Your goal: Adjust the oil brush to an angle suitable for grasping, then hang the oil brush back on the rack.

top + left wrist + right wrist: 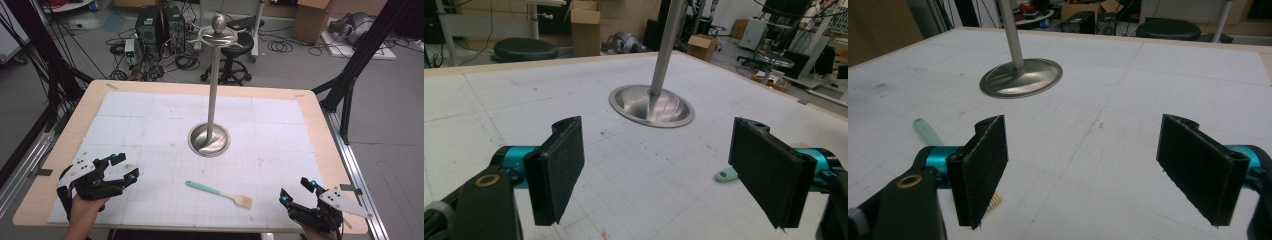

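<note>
White gridded matting covers the table [60, 165], with a steel stand [210, 140] at its middle. Nearer the person than the stand lies the mint-handled brush [218, 193]. Both grippers, left [123, 167] and right [296, 192], gape empty either side of the brush. Better to pinch the handle mid-length, jaws square across it.
</note>
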The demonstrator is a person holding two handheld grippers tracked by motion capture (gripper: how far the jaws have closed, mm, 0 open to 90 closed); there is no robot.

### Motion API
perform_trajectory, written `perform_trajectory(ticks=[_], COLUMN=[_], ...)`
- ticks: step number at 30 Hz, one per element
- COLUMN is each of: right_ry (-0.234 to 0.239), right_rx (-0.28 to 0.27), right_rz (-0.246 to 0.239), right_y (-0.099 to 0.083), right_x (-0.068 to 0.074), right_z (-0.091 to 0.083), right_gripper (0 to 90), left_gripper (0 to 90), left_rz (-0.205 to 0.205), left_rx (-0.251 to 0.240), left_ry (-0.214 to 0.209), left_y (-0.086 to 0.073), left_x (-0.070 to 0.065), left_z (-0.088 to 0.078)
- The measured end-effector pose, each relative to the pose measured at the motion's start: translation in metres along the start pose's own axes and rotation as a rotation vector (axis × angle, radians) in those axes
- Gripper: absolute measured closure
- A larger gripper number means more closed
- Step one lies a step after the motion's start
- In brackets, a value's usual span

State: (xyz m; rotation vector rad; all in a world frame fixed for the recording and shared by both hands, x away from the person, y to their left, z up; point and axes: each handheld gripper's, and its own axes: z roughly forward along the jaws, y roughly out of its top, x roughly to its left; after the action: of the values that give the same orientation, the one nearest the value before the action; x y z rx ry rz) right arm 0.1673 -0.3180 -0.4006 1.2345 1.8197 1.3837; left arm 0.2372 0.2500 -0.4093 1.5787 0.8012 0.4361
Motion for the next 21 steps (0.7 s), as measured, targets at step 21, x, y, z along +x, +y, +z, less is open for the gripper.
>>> perform_trajectory(ticks=[21], right_ry=[0.149], right_rx=[0.040], right_rz=[-0.086], right_y=[0.010], right_x=[0.032], right_z=[0.032], right_gripper=[15.4], left_gripper=[22.9], left_rz=[0.005], left_rx=[0.014], left_ry=[-0.013], left_y=[-0.002], left_x=[-0.002], left_z=[0.003])
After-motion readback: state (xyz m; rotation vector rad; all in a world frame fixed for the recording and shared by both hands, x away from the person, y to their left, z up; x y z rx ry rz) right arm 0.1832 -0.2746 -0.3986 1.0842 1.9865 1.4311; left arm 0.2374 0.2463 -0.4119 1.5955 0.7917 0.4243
